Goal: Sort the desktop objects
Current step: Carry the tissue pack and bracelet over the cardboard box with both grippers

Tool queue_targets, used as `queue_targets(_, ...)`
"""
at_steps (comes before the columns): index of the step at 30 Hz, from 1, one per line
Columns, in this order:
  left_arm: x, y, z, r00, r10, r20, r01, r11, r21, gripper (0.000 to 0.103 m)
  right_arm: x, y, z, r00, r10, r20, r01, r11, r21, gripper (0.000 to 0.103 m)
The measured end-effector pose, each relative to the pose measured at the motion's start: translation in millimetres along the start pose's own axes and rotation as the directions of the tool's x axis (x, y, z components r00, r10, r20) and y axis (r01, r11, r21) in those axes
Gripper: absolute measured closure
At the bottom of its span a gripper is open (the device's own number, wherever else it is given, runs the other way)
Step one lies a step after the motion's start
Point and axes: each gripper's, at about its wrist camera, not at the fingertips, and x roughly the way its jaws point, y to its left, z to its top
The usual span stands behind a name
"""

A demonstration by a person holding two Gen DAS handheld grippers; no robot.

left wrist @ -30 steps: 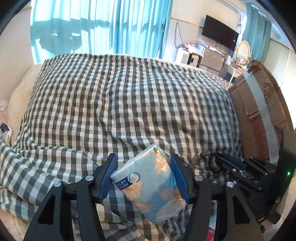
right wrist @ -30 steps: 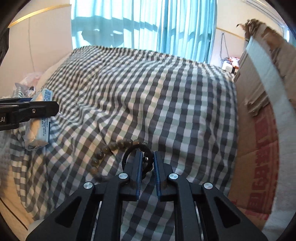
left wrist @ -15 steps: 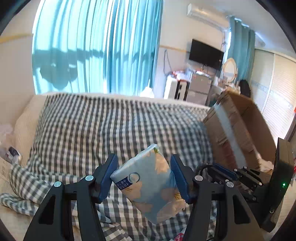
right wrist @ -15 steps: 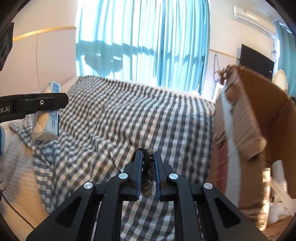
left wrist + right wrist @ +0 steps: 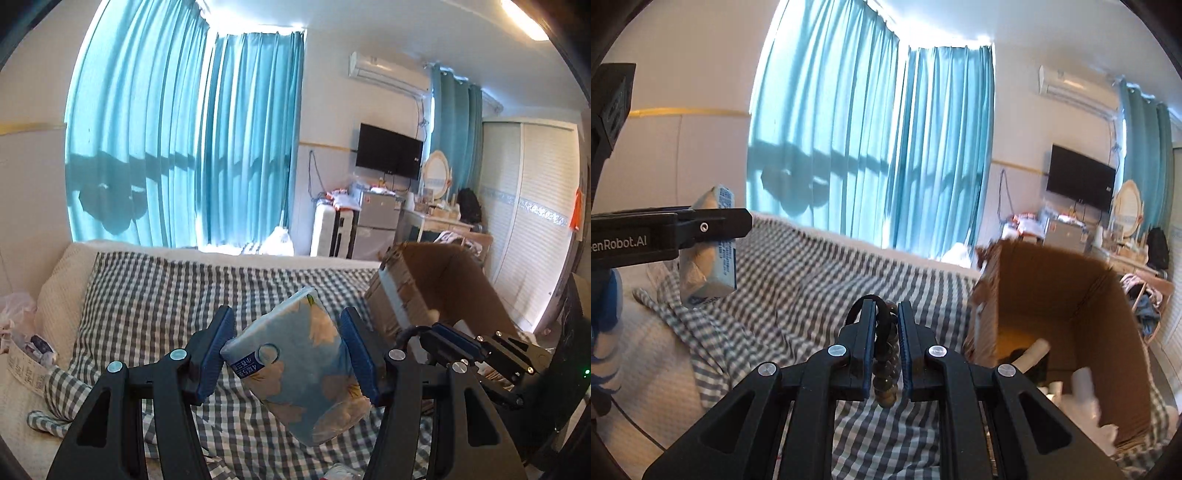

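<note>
Closest in, the left gripper (image 5: 288, 354) is clamping its 2 blue pads on the sides of a tissue pack (image 5: 299, 365), which is hanging tilted, its lower end sagging below the fingers. The right gripper (image 5: 887, 332) is pinching nearly together on a bead bracelet (image 5: 885, 373) and a black hair tie (image 5: 866, 301), the beads dangling between the fingers. Both loads are hovering clear of the checked blanket (image 5: 166, 295).

Beyond and to the right, the open cardboard box (image 5: 1052, 295) is standing at the blanket's edge, and it is probably the place for both items. To do this carry well, each hand should be clearing the near wall and the raised flap before letting go, going in 1 at a time so the 2 tools are not colliding above the opening. The soft pack is likely slipping if the grip is loosening early, and the beads are prone to swinging and catching on the rim.

Inside the box, only pale tubes and a dark shape are showing; what they are is unclear. The box floor is mostly hidden. Whether the hair tie is truly pinched or just looped over a finger is hard to judge.
</note>
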Motion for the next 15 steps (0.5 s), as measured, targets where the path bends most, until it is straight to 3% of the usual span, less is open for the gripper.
queue_targets(8, -37.1, -21.0, 20.7, 0.996, -0.018, 0.092, 0.015, 0.999, 0.029, 0.042, -45.4, 1.2, 26.1, 0.994, -0.021, 0.11, 0.022, 1.0, -0.009, 0.092)
queue_targets(15, -47.4, -32.7, 39.4, 0.992, -0.034, 0.124, 0.029, 0.999, 0.038, 0.042, -71.1, -5.7, 32.8, 0.987, -0.048, 0.154, 0.048, 0.999, 0.005, 0.092)
